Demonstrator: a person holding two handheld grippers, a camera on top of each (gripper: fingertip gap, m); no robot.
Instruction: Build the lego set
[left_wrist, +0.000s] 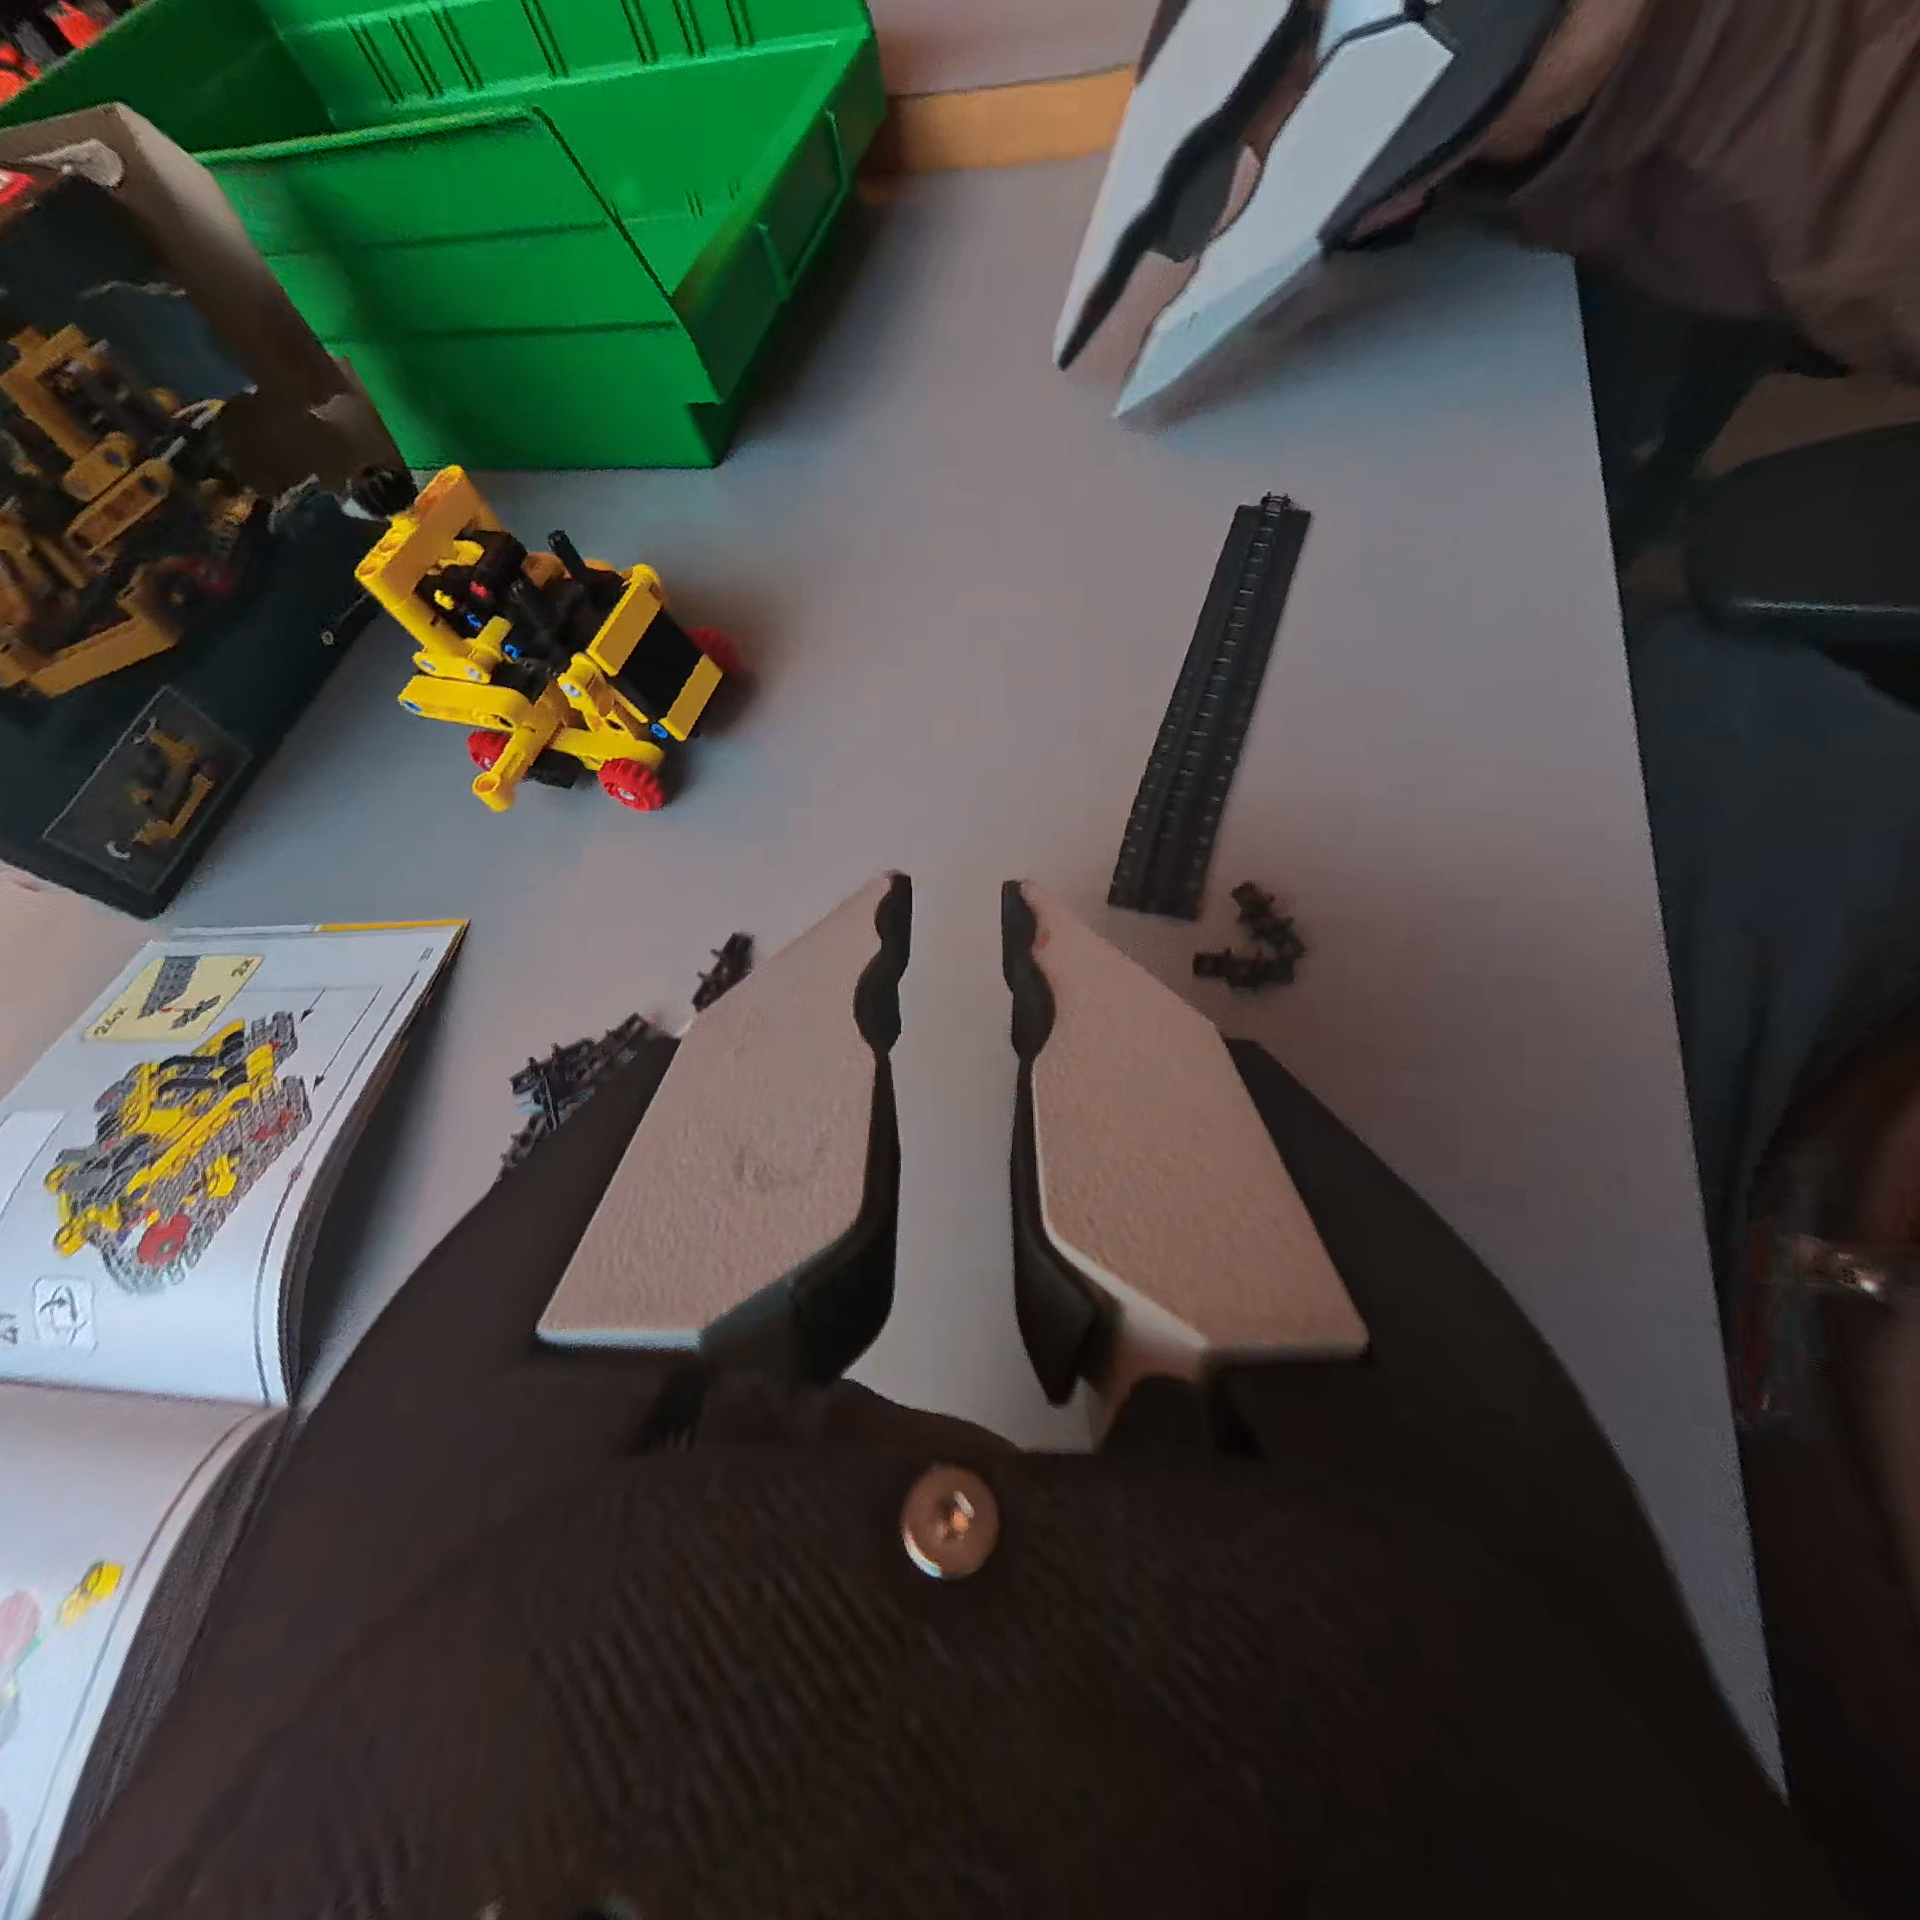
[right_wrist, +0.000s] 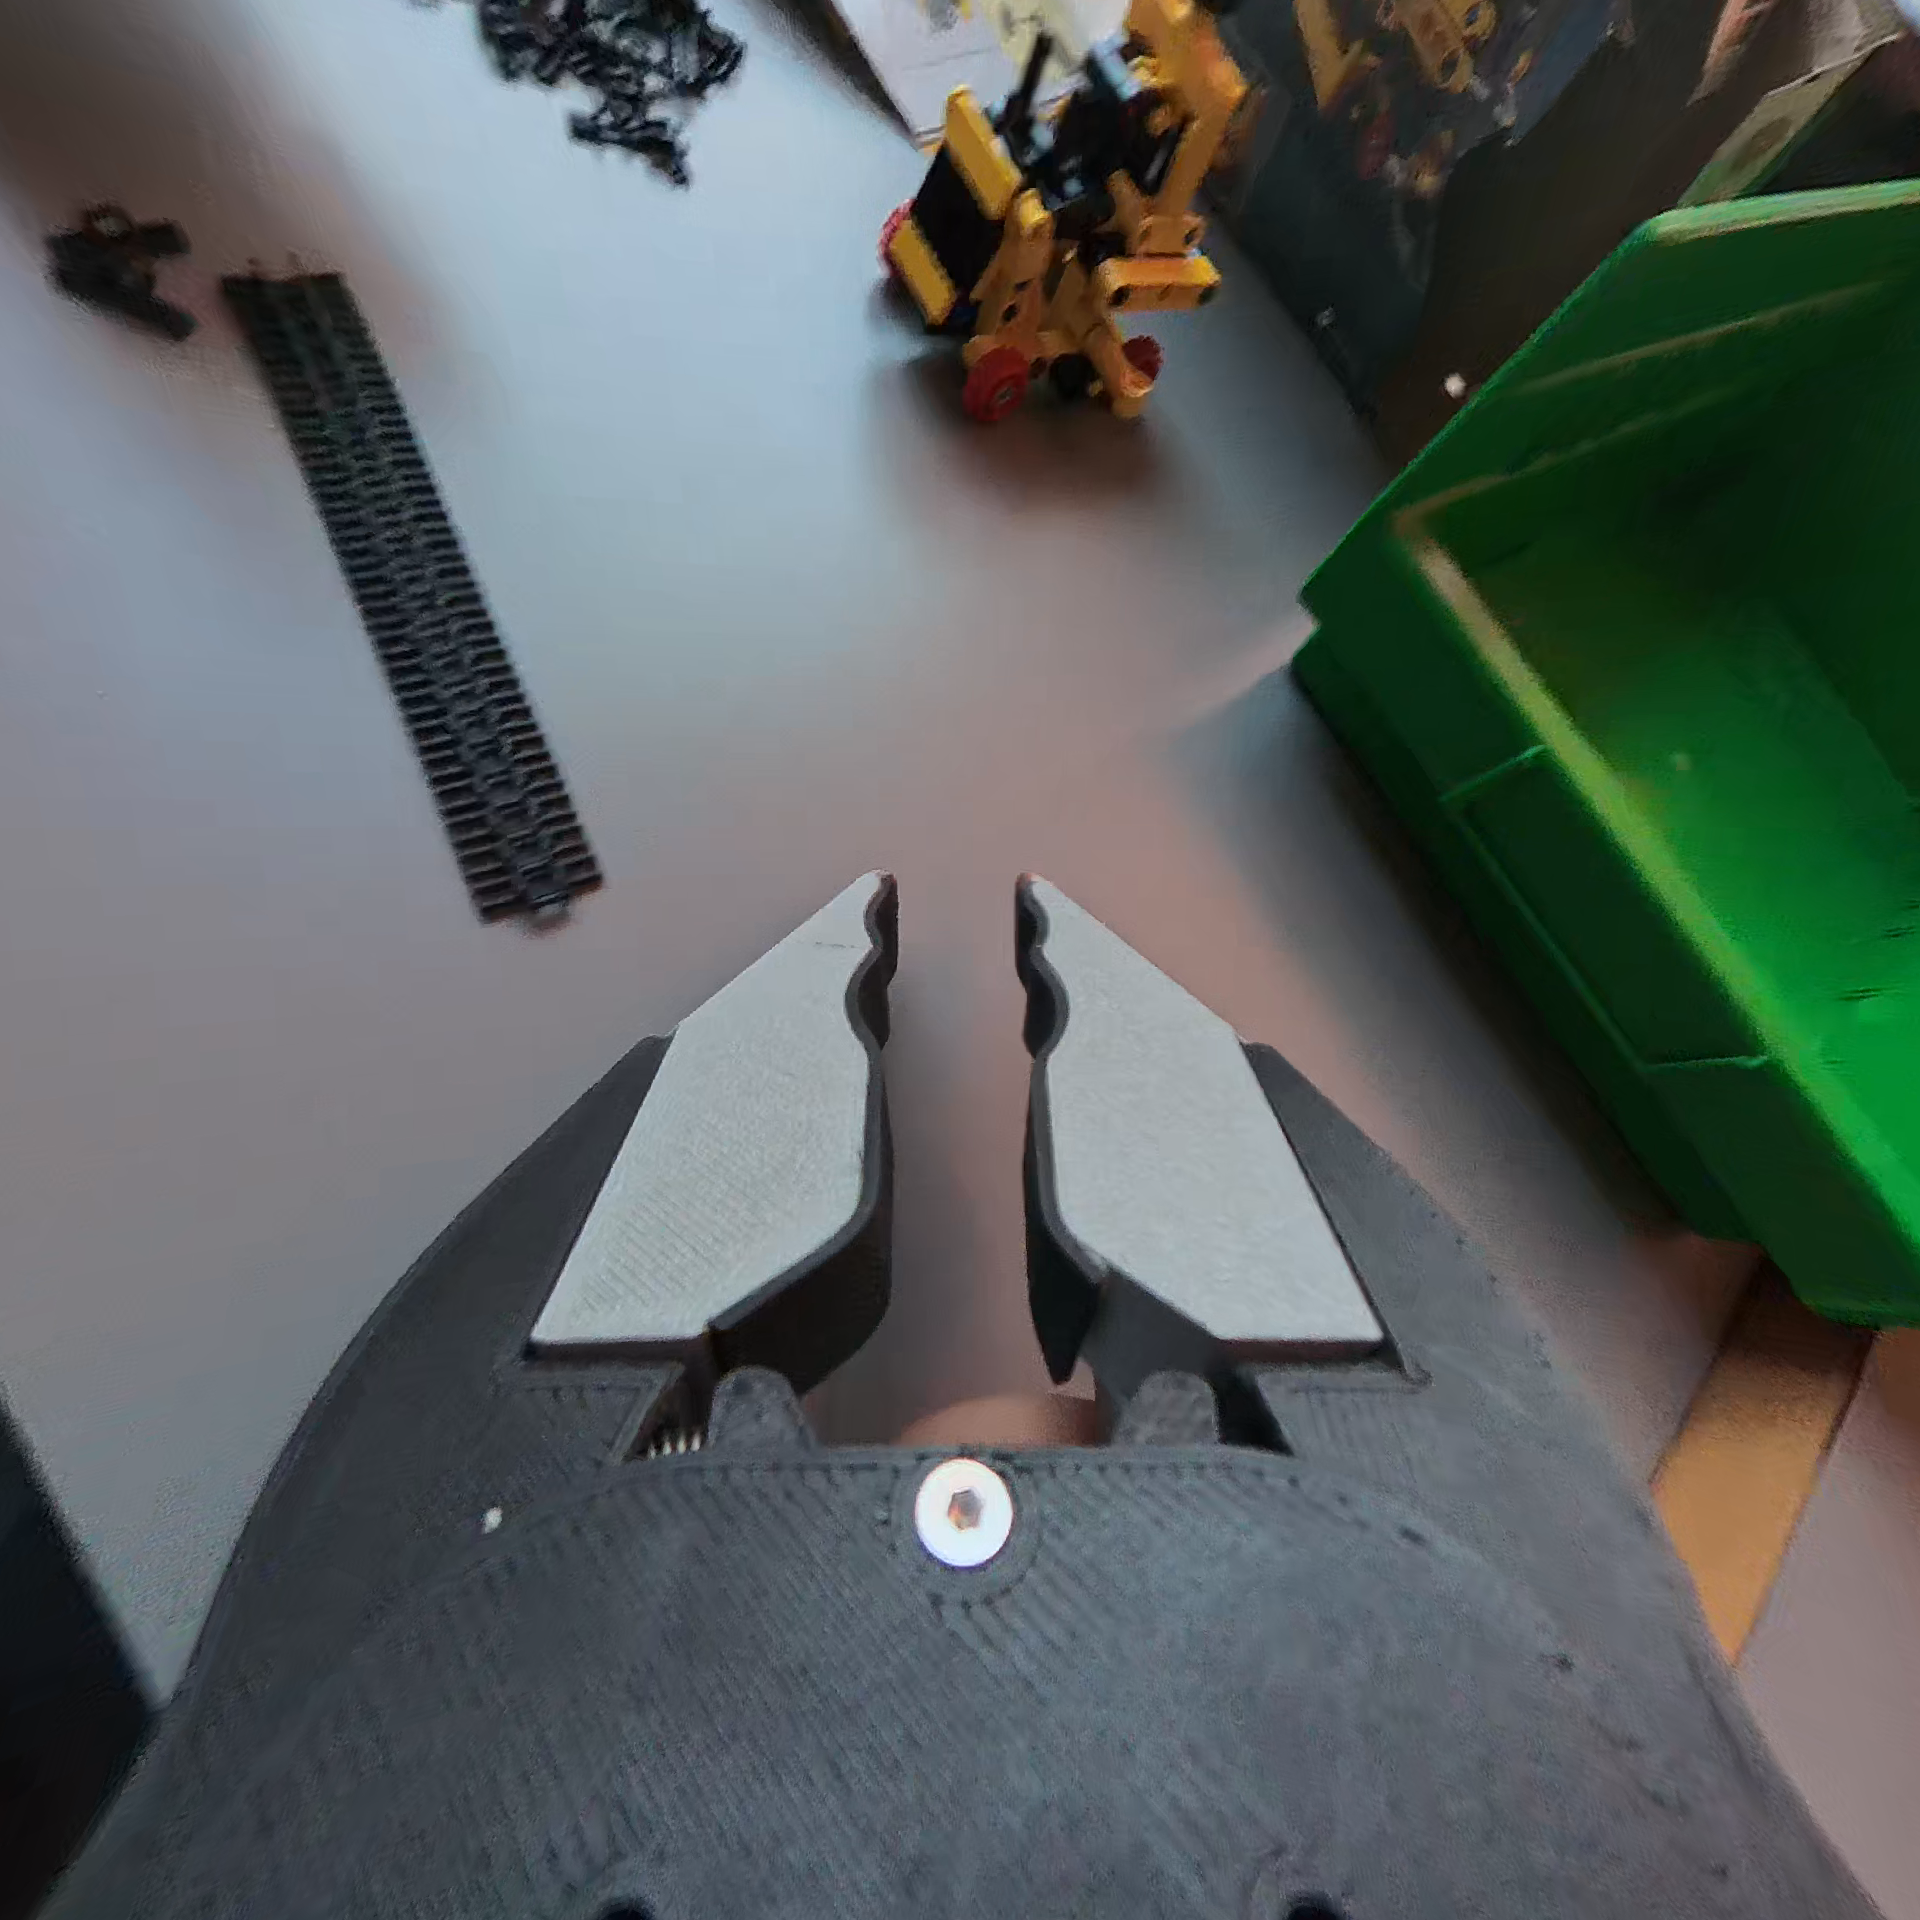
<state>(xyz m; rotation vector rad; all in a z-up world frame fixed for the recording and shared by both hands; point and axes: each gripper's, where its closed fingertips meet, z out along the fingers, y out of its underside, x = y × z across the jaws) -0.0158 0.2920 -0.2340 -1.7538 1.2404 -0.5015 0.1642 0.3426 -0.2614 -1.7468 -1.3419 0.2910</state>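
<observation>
A yellow and black lego vehicle (left_wrist: 551, 644) with red wheels stands on the grey table; it also shows in the right wrist view (right_wrist: 1060, 229). A long black track strip (left_wrist: 1210, 717) lies flat on the table and shows in the right wrist view too (right_wrist: 405, 592). Loose black track links lie near its end (left_wrist: 1252, 940) and in a pile (left_wrist: 577, 1070) beside my left gripper. My left gripper (left_wrist: 956, 894) is open and empty above the table. My right gripper (right_wrist: 956, 888) is open and empty; it shows in the left wrist view at the top right (left_wrist: 1101, 379).
Green plastic bins (left_wrist: 540, 229) stand at the back and close on the right in the right wrist view (right_wrist: 1662, 727). The set's box (left_wrist: 114, 520) leans at the left. An open instruction booklet (left_wrist: 197, 1122) lies at the front left. The table edge (left_wrist: 1662, 935) runs along the right. Left tips to right tips: about 20 cm.
</observation>
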